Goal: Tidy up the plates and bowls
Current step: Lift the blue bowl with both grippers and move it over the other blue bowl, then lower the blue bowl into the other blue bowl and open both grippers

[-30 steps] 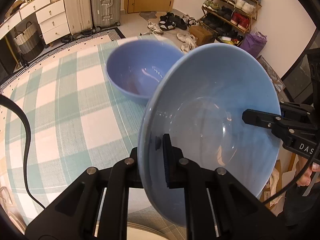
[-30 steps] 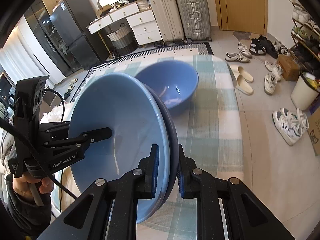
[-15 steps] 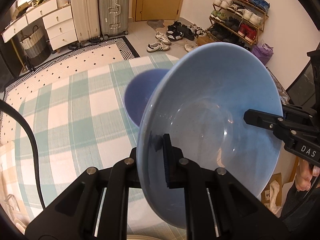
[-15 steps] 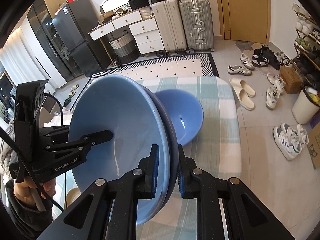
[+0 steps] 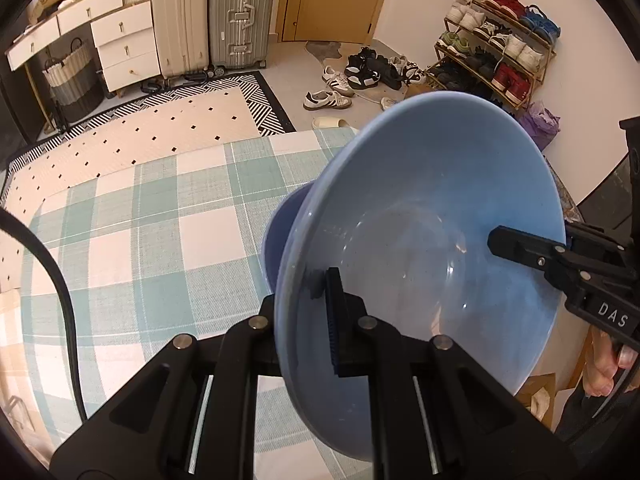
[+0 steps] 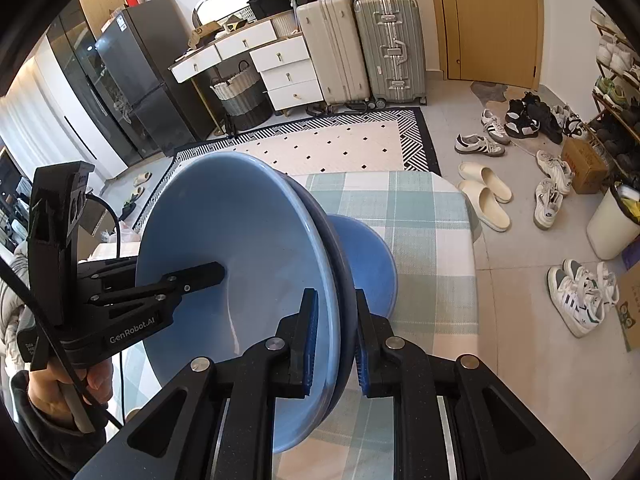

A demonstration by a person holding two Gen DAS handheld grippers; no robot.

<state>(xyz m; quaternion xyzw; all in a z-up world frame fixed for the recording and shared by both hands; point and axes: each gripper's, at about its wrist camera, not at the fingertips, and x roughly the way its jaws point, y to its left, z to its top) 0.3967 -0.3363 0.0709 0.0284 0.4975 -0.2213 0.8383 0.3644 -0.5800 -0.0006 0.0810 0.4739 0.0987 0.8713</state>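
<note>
1. A checked tablecloth is covering the table; beyond it a patterned rug, two suitcases and scattered shoes are sitting on the floor.
2. A darker blue bowl is resting on the tablecloth, partly hidden behind the held dishes.
3. The left gripper is clamping narrow on one rim of the pale blue plate, which is tilting steeply above the tablecloth.
4. The right gripper is pinching the opposite rim, where a second, darker plate is nesting behind the pale one.
</note>
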